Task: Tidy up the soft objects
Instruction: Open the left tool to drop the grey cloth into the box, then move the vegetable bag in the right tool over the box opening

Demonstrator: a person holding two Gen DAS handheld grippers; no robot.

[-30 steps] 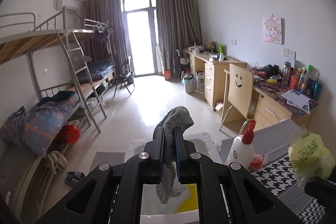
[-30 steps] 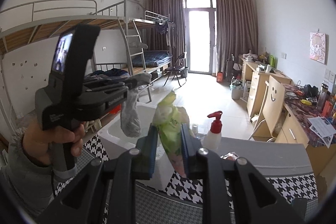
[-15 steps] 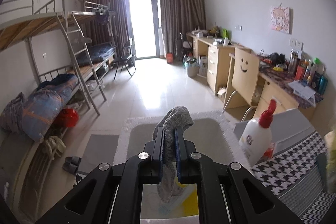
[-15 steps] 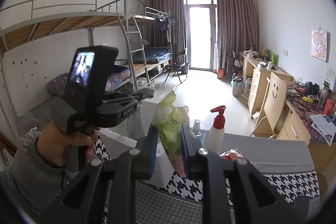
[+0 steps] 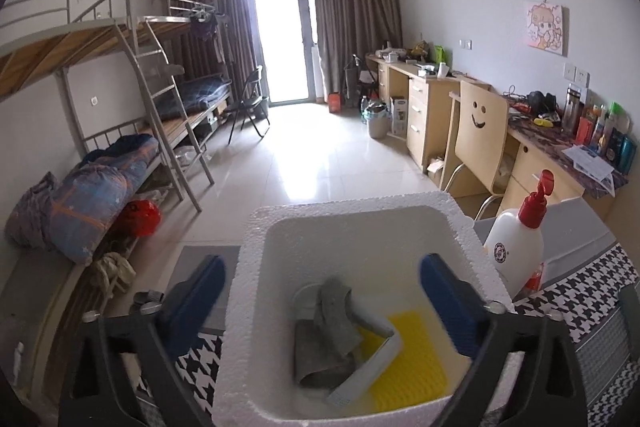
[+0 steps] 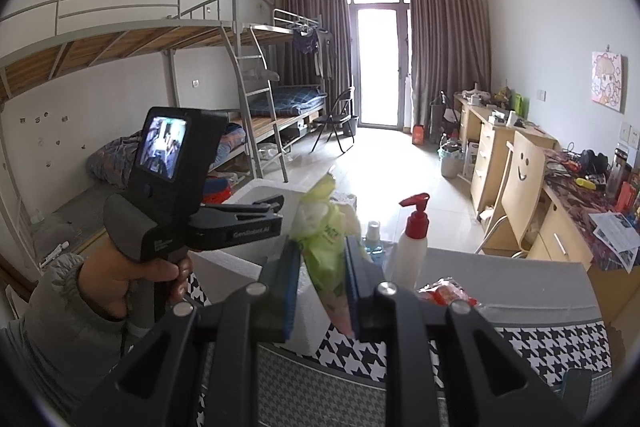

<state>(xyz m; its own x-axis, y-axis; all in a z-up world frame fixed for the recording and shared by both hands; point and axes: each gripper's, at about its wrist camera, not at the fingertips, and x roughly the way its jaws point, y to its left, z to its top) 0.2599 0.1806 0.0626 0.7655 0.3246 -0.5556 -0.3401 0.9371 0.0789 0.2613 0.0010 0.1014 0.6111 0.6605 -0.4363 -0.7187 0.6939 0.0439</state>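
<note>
left gripper [image 5: 320, 291] jaws opening, nothing between pads; sock [image 5: 326, 331] lies in foam box [image 5: 256, 267] directly below it. right gripper [image 6: 322, 267] clamps green tissue pack [image 6: 326, 239], upright, box just to its left, likely next drop.

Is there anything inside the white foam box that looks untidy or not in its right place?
Yes. In the white foam box, the grey sock lies crumpled, draped partly over a tilted white tray instead of flat on the bottom. A yellow mat shows beneath. Nothing looks spilled or damaged.
</note>
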